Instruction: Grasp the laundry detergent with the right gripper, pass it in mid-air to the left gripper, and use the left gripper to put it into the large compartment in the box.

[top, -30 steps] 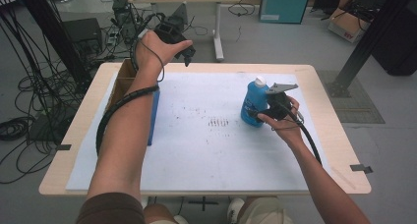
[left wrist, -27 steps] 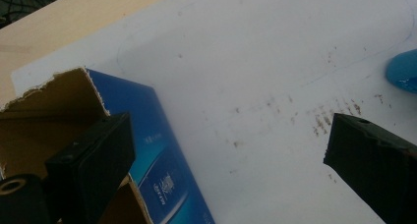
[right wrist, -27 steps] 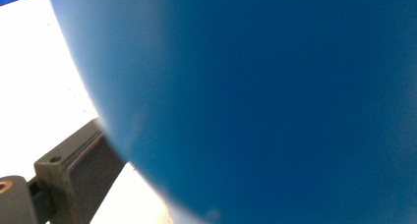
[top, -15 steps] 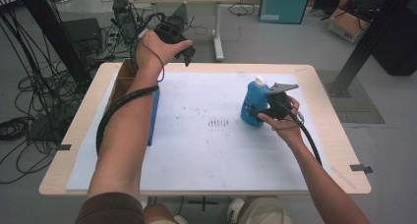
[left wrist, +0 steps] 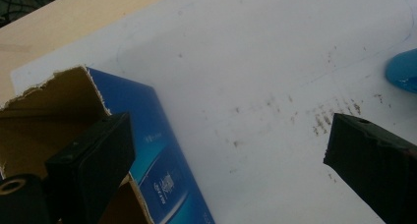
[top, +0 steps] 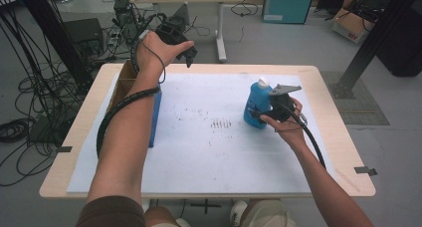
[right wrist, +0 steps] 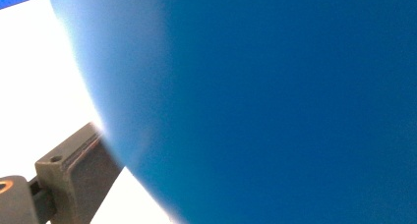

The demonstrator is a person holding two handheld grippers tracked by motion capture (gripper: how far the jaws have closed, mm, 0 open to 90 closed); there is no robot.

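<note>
**Right tool at the blue bottle, left tool raised over the torn carton**

The table (top: 328,152) carries a white sheet (top: 209,152), scuffed with dark marks near its middle, probably laid as a working surface. Along its left edge lies an open carton (left wrist: 162,175), blue outside and brown inside, its rim torn. Small white print runs down its blue side, too blurred to read.

The blue bottle (top: 256,103) with a white cap stands upright right of centre. The right tool (top: 266,113) is against its side. One jaw touches the blue wall in the right gripper view, but whether the grip has closed cannot be told.

The left tool (top: 188,49) hangs above the table's far left corner, jaws wide apart and empty, likely waiting near the carton.
</note>
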